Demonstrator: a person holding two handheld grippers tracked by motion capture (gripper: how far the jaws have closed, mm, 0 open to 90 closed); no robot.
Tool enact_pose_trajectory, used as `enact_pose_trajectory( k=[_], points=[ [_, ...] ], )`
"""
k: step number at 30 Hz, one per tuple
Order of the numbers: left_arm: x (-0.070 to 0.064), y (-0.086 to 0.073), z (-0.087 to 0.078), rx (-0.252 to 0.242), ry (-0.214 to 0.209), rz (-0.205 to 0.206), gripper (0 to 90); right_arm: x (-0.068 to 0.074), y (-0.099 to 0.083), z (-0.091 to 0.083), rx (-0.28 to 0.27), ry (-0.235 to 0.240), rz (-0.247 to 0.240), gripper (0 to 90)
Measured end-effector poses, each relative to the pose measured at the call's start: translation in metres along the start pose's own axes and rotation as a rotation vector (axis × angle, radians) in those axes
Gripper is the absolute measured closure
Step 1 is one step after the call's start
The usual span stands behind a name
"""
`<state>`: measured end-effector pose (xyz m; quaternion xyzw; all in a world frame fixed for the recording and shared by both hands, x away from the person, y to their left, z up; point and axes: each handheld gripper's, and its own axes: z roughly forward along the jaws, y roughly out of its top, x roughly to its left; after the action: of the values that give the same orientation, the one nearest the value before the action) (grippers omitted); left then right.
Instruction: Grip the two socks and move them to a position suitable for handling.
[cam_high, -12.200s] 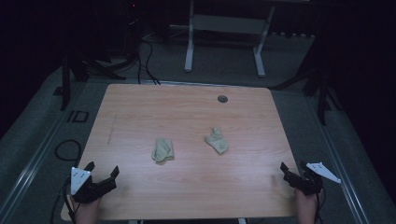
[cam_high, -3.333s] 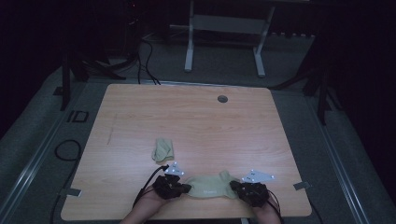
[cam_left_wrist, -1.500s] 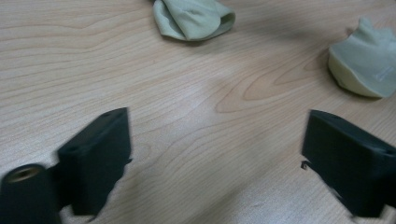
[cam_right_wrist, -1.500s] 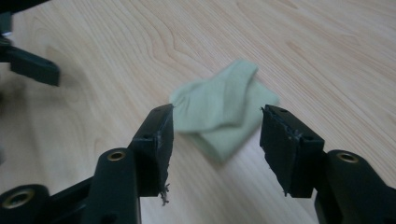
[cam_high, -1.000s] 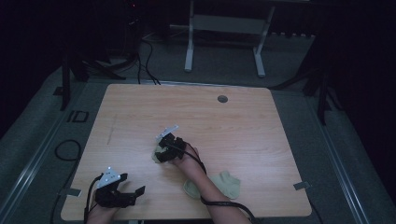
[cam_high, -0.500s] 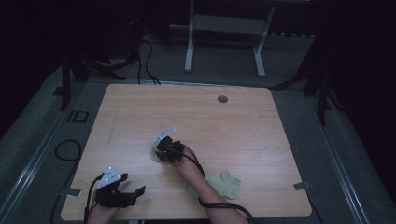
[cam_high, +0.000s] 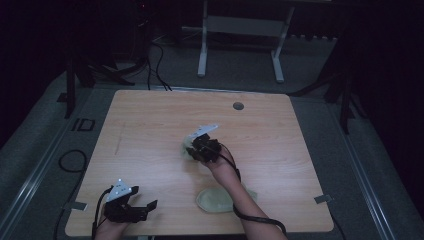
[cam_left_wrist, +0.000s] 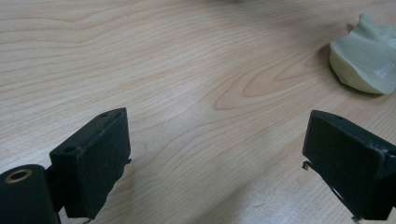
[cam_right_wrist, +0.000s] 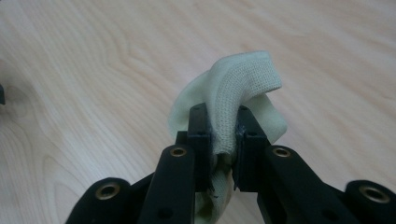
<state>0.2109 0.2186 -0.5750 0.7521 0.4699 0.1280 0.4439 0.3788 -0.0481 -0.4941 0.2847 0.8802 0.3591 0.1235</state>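
A crumpled pale green sock (cam_high: 187, 148) sits at the middle of the wooden table (cam_high: 150, 125). My right gripper (cam_high: 194, 149) is shut on it; in the right gripper view a fold of the sock (cam_right_wrist: 233, 98) is pinched between the black jaws of that gripper (cam_right_wrist: 224, 135). A second pale green sock (cam_high: 214, 200) lies flat near the front edge, partly under the person's right forearm. My left gripper (cam_high: 149, 207) rests near the front left corner, open and holding nothing. In the left gripper view, the flat sock (cam_left_wrist: 366, 60) is beyond the wide-apart jaws of this gripper (cam_left_wrist: 219, 158).
A small round hole (cam_high: 238, 106) is in the tabletop near its far edge. Beyond the table stand a white frame (cam_high: 240, 30) and cables on a grey floor. The right gripper's cable (cam_high: 260, 220) trails along the forearm to the front edge.
Earlier both grippers held the flat sock at the front edge. Since then the left one has drawn back to the front left, and the right one has shut on the crumpled sock, shifting slightly right.
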Motion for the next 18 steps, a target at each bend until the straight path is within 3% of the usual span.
enact_pose_trajectory(
  k=[1, 10, 18],
  points=[
    [0.000, 0.000, 0.000, -0.001, -0.002, -0.002, 7.8, -0.008, -0.004, -0.011, -0.009, -0.011, 0.011, 79.9],
    [-0.004, 0.001, 0.000, -0.018, 0.002, -0.011, 7.8, -0.030, -0.033, -0.045, -0.018, -0.043, 0.044, 79.8],
    [-0.009, 0.003, 0.003, -0.006, 0.000, 0.004, 7.8, -0.032, -0.065, -0.055, -0.001, -0.028, 0.045, 79.6]
  ],
)
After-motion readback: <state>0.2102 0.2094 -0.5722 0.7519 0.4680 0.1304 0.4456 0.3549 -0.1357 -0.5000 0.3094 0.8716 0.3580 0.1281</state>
